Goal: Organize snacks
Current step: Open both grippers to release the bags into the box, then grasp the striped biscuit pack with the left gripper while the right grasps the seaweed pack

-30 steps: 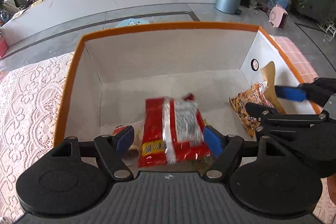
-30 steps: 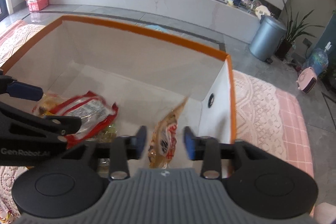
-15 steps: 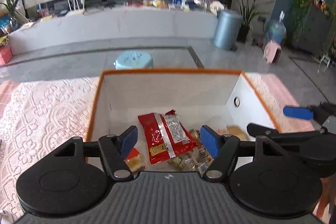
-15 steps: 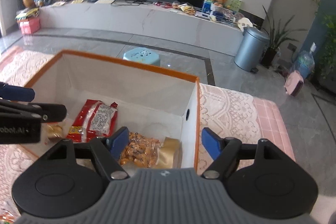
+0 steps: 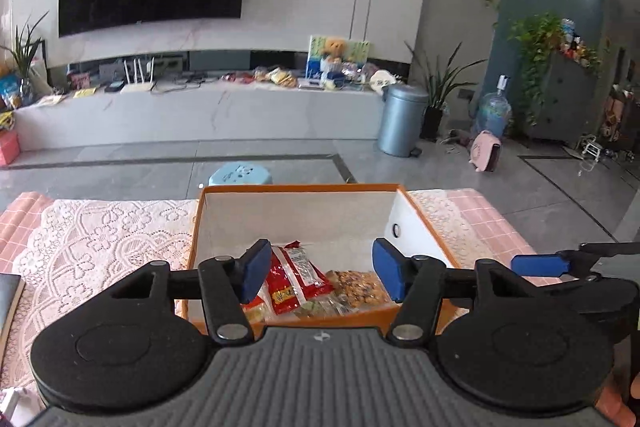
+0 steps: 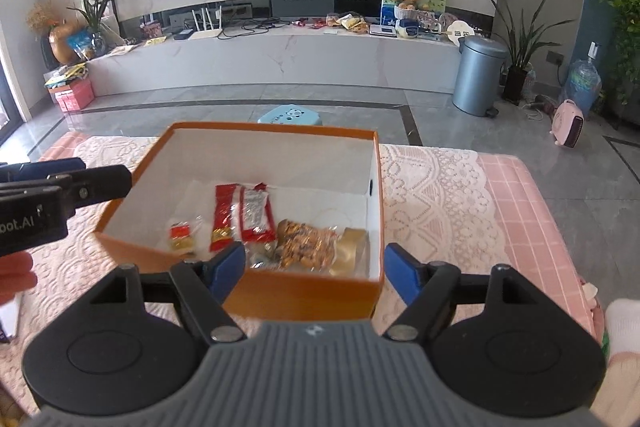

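Lettering "oot.AI" legible on body of left tongs (image 6: 64,183), at left edge of right wrist view; print on snack packets too small to read.

Orange box (image 6: 304,289) with white interior, open top, resting on lace cloth (image 6: 436,203) over pink checked worktop (image 6: 520,195). Contents, all along near half of box floor: small red-and-yellow packet (image 6: 181,235) at left; red packet with clear window (image 6: 240,217) in middle; clear bag of brown nuts (image 6: 306,242) to its right, touching gold packet (image 6: 352,251) in near right corner. Far half of box floor bare. Round hole in right wall.

Left tongs (image 5: 318,273): closing, blue pads apart, nothing between them, above near rim of box. Right tongs (image 6: 316,269): pads wide apart, nothing gripped, near wall of box in the gap between them.

Cloth bare to right of box up to worktop edge. Blue stool (image 6: 290,115) on floor just beyond far edge.
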`<action>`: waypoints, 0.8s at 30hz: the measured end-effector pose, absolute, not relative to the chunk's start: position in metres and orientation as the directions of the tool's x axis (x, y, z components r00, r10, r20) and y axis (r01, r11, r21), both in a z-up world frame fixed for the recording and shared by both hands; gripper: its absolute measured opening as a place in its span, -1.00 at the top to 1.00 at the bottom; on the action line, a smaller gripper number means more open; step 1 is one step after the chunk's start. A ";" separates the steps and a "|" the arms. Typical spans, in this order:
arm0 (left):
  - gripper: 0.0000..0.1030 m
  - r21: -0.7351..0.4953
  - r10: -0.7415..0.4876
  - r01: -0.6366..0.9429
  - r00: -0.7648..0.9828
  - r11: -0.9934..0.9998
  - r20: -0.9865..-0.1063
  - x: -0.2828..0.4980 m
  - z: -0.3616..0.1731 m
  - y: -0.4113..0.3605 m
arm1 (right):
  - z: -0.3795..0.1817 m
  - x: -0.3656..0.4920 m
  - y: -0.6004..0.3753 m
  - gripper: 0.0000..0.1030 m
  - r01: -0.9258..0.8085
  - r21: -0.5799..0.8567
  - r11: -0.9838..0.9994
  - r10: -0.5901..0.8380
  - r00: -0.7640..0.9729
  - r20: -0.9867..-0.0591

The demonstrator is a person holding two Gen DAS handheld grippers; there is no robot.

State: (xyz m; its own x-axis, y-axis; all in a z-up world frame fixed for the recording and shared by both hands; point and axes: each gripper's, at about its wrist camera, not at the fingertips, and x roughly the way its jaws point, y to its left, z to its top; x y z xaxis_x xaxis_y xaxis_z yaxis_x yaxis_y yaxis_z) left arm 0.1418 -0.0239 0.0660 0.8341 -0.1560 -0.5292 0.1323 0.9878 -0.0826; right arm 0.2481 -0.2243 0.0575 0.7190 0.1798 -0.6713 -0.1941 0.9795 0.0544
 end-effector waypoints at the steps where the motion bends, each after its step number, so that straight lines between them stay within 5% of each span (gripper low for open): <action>1: -0.34 -0.067 -0.156 0.142 0.834 0.988 -0.530 0.135 0.067 -0.025 | 0.059 0.238 -0.225 -0.45 -0.196 0.063 0.979 0.188 0.720 -0.668; 12: -0.34 -0.053 -0.108 0.093 0.853 0.994 -0.511 0.071 0.059 -0.025 | 0.046 0.146 -0.228 -0.50 -0.214 0.125 0.969 0.244 0.727 -0.642; 24: -0.30 -0.171 -0.118 0.014 0.777 0.985 -0.618 0.041 0.013 0.013 | 0.003 0.089 -0.211 -0.50 -0.255 0.077 0.964 0.244 0.731 -0.637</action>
State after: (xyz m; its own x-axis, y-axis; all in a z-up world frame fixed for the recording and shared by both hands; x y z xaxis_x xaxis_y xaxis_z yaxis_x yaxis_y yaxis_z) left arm 0.0409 0.0127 0.0132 0.7771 -0.1184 -0.6181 0.0138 0.9851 -0.1714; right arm 0.0888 -0.2111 0.0033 0.7308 0.2445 -0.6373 -0.2555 0.9638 0.0768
